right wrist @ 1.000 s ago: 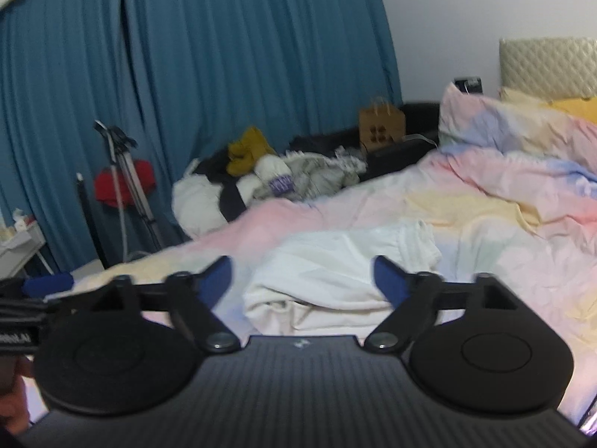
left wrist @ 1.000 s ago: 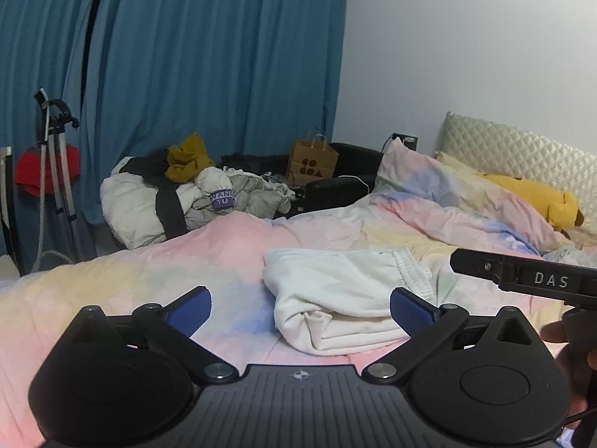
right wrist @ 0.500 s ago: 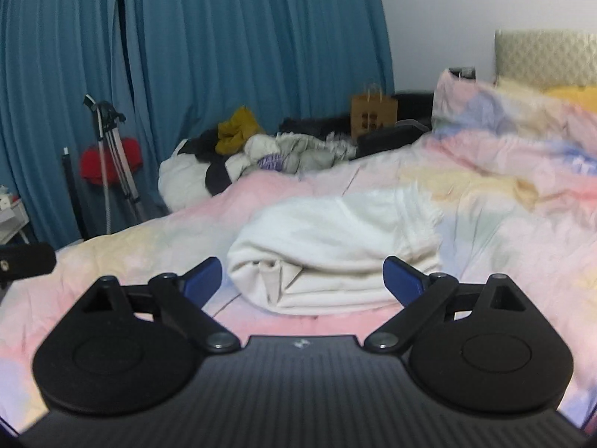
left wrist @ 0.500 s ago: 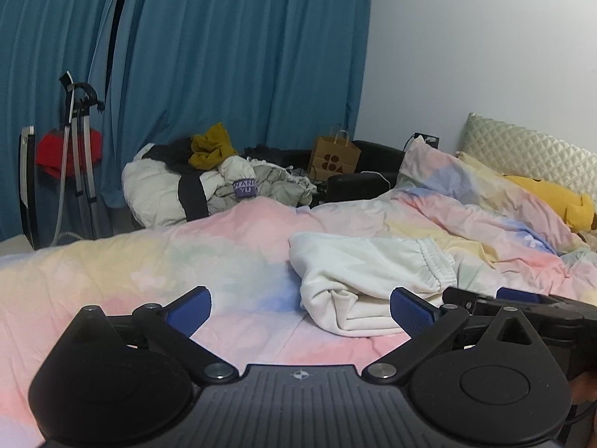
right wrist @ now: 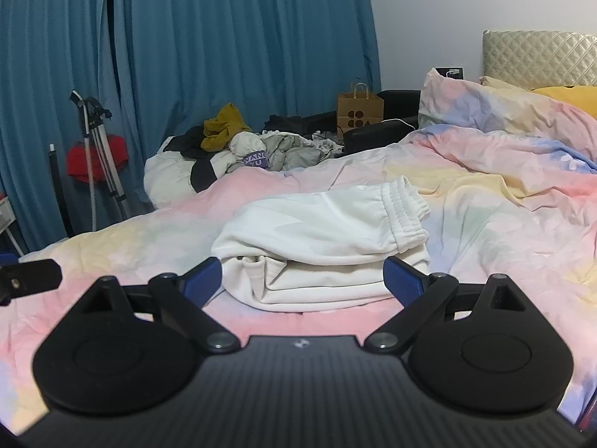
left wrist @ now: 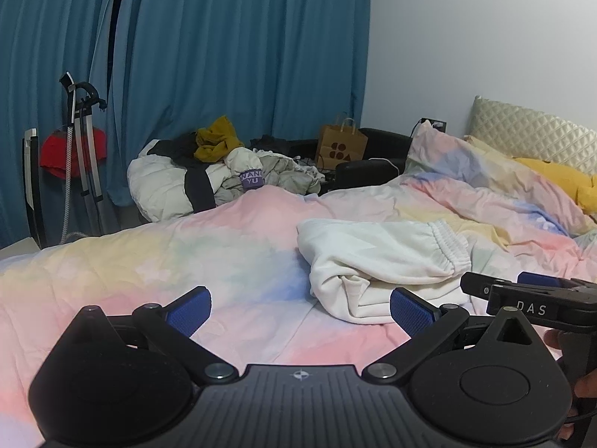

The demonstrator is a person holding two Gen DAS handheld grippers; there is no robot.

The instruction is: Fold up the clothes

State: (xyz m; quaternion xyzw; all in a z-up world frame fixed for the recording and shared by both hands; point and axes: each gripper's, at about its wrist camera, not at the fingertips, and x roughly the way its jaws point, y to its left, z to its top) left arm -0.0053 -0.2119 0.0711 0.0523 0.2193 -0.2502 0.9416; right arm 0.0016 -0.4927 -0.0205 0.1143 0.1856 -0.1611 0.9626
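A white pair of sweatpants (left wrist: 380, 261) lies folded in a thick bundle on the pastel duvet (left wrist: 186, 261), its elastic waistband to the right. It also shows in the right wrist view (right wrist: 321, 239). My left gripper (left wrist: 300, 308) is open and empty, low over the duvet, to the left of the bundle. My right gripper (right wrist: 304, 278) is open and empty, just in front of the bundle's near edge, its fingers on either side of it. The right gripper's body (left wrist: 537, 302) shows at the right edge of the left wrist view.
A heap of unfolded clothes (left wrist: 224, 171) lies beyond the bed's far edge, below blue curtains (left wrist: 224, 56). A brown paper bag (left wrist: 341, 145) and a black seat stand behind it. A garment steamer (left wrist: 80, 149) stands at left. A yellow plush toy (left wrist: 559, 179) lies by the headboard.
Both grippers have dropped lower and moved closer to the folded sweatpants. The right gripper now has the bundle between its open fingers. The sweatpants have not moved.
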